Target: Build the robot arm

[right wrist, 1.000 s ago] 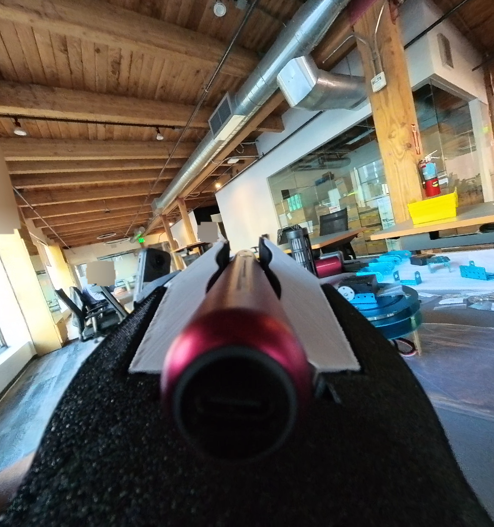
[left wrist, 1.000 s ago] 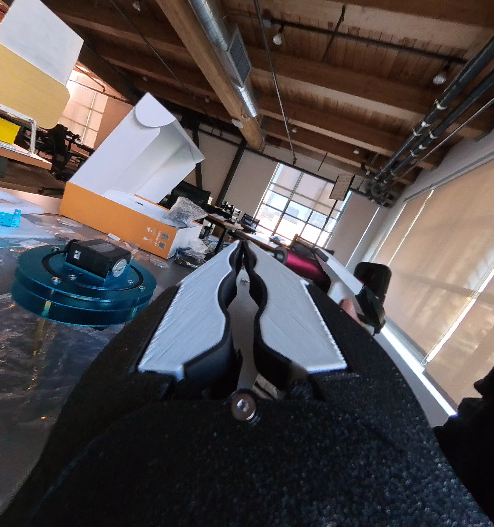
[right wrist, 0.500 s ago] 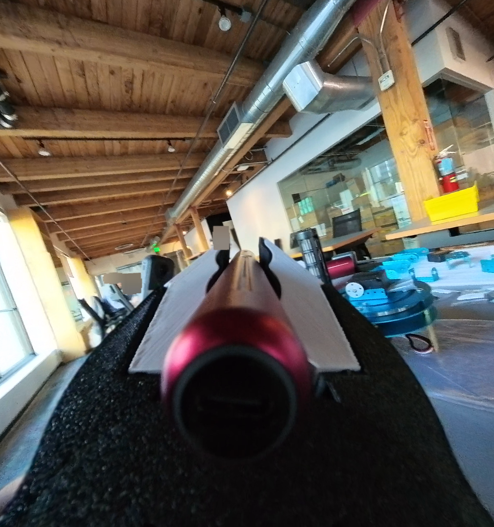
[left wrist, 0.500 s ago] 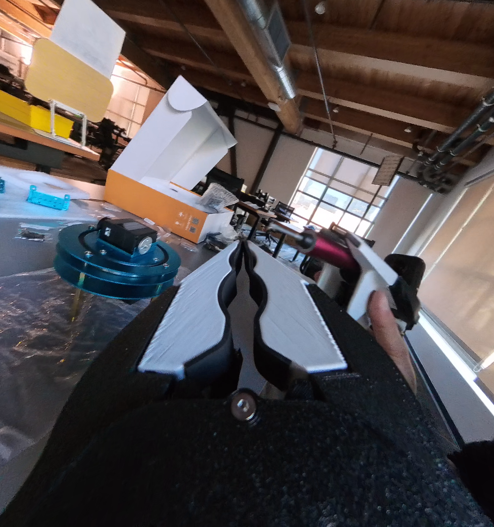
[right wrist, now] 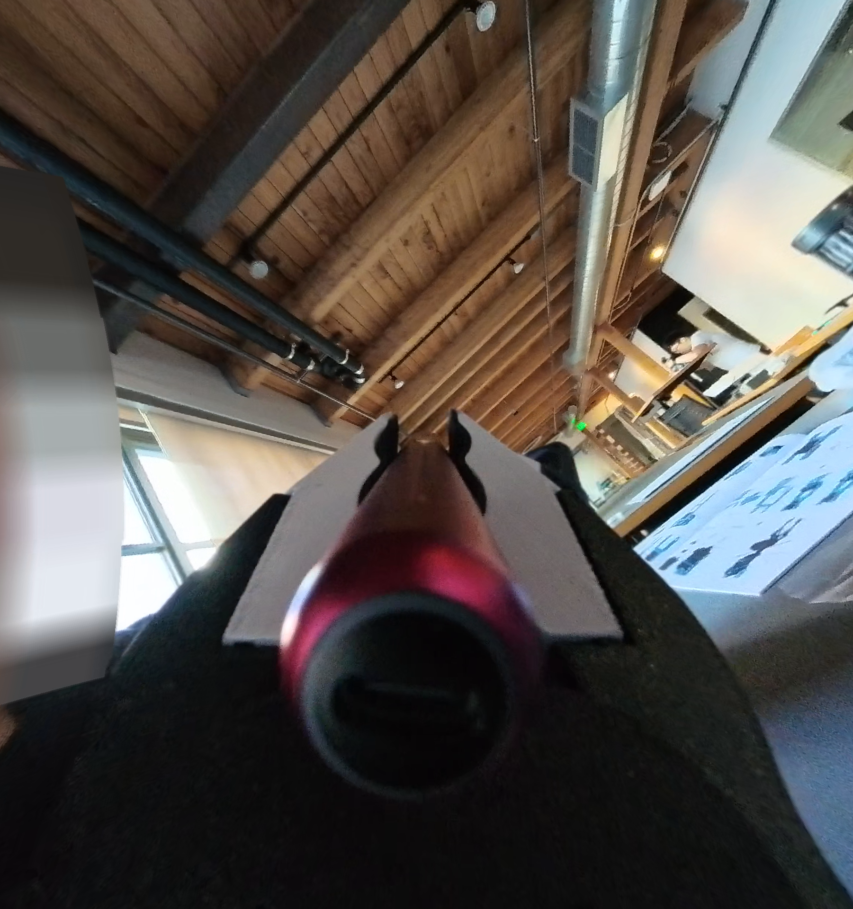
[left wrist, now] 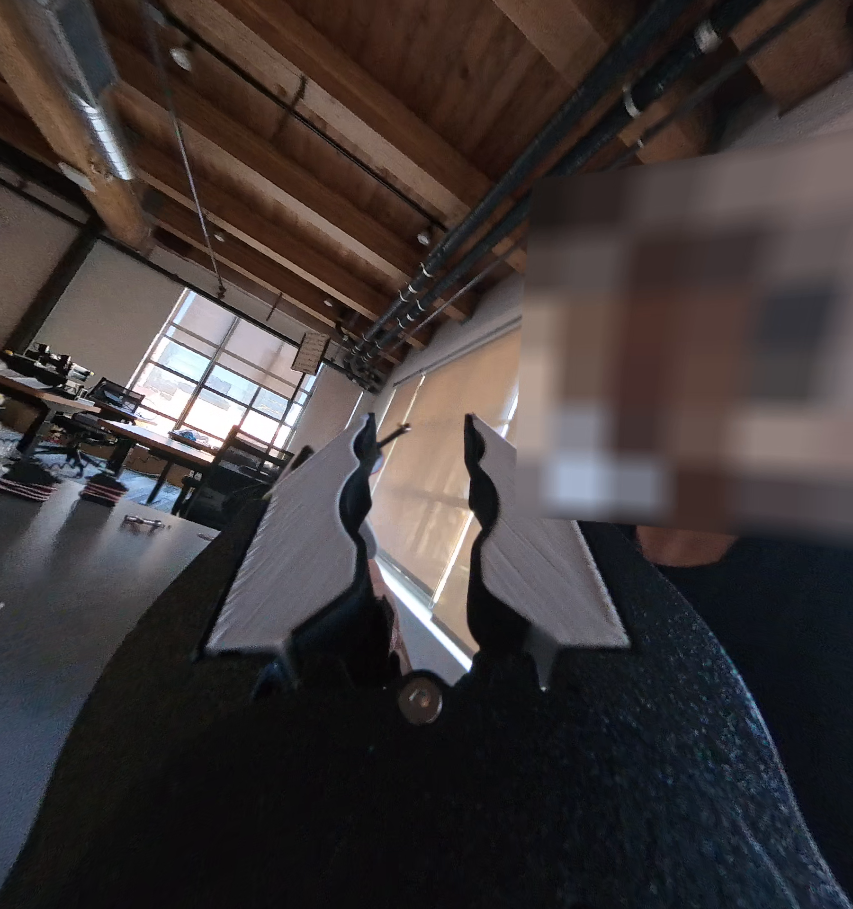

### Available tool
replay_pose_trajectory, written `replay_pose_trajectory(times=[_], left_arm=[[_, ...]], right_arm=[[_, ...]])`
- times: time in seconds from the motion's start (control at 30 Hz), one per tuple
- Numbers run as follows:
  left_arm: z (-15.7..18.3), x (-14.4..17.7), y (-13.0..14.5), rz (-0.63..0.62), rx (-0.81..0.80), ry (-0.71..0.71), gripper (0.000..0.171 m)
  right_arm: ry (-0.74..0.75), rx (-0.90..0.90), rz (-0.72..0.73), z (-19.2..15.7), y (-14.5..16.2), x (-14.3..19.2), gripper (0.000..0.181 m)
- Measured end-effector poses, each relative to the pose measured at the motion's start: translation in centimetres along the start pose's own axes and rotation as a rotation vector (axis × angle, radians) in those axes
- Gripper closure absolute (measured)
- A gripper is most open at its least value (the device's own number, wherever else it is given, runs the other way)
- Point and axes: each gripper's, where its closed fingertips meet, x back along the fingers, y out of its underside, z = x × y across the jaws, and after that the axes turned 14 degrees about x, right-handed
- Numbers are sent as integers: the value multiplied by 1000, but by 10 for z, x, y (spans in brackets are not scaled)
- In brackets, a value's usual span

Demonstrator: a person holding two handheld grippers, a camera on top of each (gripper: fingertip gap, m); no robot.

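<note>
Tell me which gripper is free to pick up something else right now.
Left. The left gripper is open with nothing between its fingers, while the right gripper is shut on a red tool.

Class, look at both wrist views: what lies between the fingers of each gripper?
Right gripper: a red tool, in the right wrist view. Left gripper: nothing, in the left wrist view.

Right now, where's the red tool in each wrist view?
Left wrist view: only a thin dark rod tip shows beside a finger of the open left gripper; cannot tell if it is the tool.
Right wrist view: red tool at centre, clamped in the right gripper.
Shared landmark: black ceiling pipes.
</note>
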Motion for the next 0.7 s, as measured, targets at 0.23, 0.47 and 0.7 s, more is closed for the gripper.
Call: replay_pose_trajectory(times=[0.23, 0.47, 0.7], left_arm=[[10, 6, 2, 32, -43, -34, 141], [-10, 31, -17, 131, -79, -213, 142], [-20, 38, -14, 95, -122, -308, 157]], right_arm=[[-1, -40, -20, 7, 11, -7, 162], [57, 51, -42, 20, 10, -9, 162], [15, 11, -61, 26, 3, -9, 162]])
